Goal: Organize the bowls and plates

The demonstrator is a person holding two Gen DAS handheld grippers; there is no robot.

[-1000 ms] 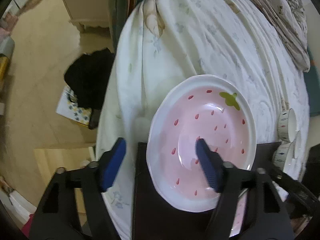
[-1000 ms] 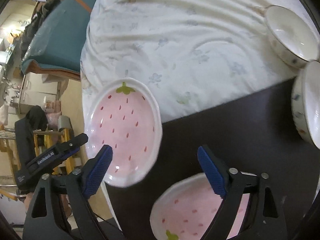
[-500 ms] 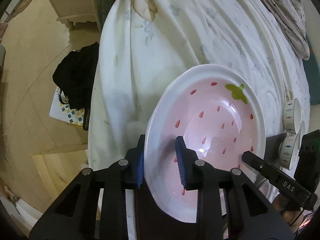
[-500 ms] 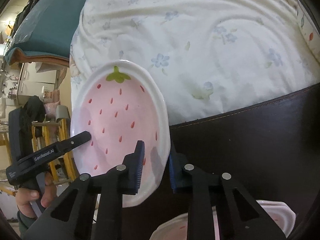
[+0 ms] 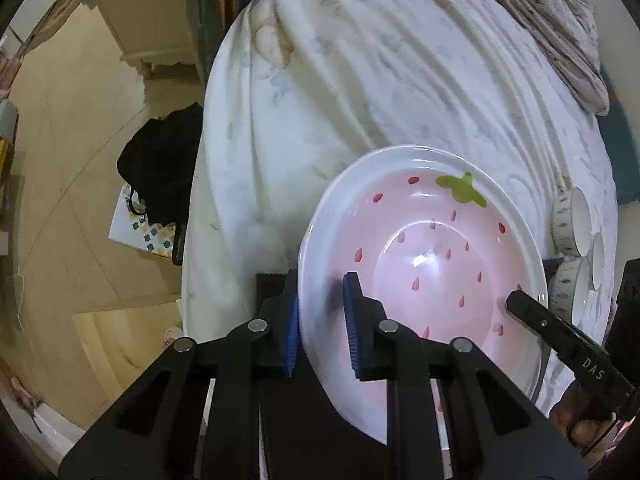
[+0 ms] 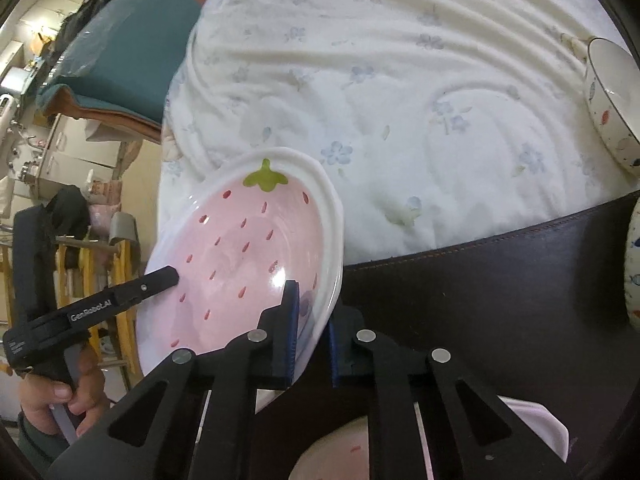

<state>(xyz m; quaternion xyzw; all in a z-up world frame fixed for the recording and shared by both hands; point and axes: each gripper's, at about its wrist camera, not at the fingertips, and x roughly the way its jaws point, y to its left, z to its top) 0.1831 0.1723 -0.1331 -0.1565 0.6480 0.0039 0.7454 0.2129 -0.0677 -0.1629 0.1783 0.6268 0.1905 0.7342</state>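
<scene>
A pink strawberry plate (image 5: 432,256) with a white rim is lifted and tilted above the dark mat. My left gripper (image 5: 320,324) is shut on its left rim. My right gripper (image 6: 310,332) is shut on the opposite rim of the same plate, which also shows in the right wrist view (image 6: 248,264). The right gripper's finger (image 5: 560,332) shows at the plate's far edge in the left wrist view. A second strawberry plate (image 6: 360,452) lies on the dark mat (image 6: 480,280) below the right gripper.
Several white patterned bowls (image 5: 572,220) stand at the right on a white floral bedsheet (image 6: 400,80); one bowl (image 6: 612,92) is at the right in the right wrist view. A black bag (image 5: 160,168) lies on the floor at the left.
Both grippers stay shut on the plate's rims. The plate has been lifted and tilted, and the cameras have shifted with it.
</scene>
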